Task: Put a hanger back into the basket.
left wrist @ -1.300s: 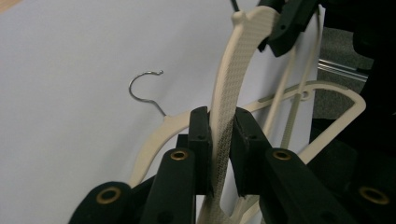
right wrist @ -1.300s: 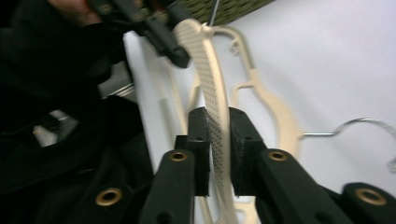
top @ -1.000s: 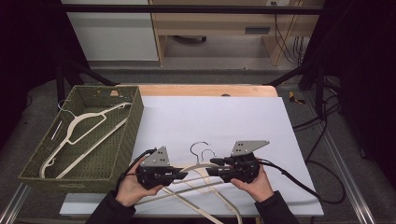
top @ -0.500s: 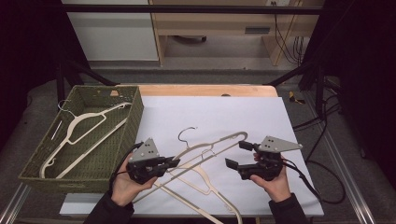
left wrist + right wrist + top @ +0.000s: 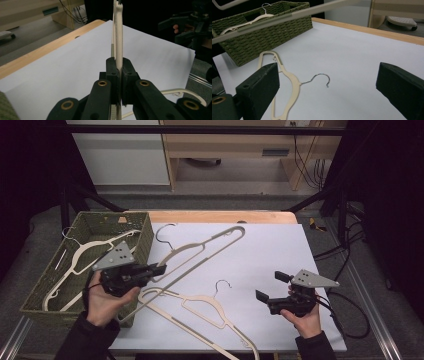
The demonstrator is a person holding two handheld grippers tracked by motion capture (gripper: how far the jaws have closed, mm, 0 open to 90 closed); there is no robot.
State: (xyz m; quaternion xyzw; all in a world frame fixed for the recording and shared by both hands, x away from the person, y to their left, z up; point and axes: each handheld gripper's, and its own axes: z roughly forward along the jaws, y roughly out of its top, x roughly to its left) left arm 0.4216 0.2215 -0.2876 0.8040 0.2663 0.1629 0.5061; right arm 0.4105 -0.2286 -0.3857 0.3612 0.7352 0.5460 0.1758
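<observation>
Holding cream plastic hanger [image 5: 200,252] by one end, left gripper [image 5: 159,269] clenched on its flat arm; hanger raised over table's left half beside wicker basket [image 5: 142,237]. Right gripper [image 5: 269,286] released, jaws just opening, nothing between them. Hanger looks light, stiff, smooth; likely swings from end grip, so hold nearer neck.

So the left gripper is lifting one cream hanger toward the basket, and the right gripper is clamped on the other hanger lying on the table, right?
Not quite: the right gripper holds nothing; the right gripper view shows its jaws wide apart, having just opened. The left gripper does clamp the raised hanger beside the basket; the other hanger lies free.
</observation>
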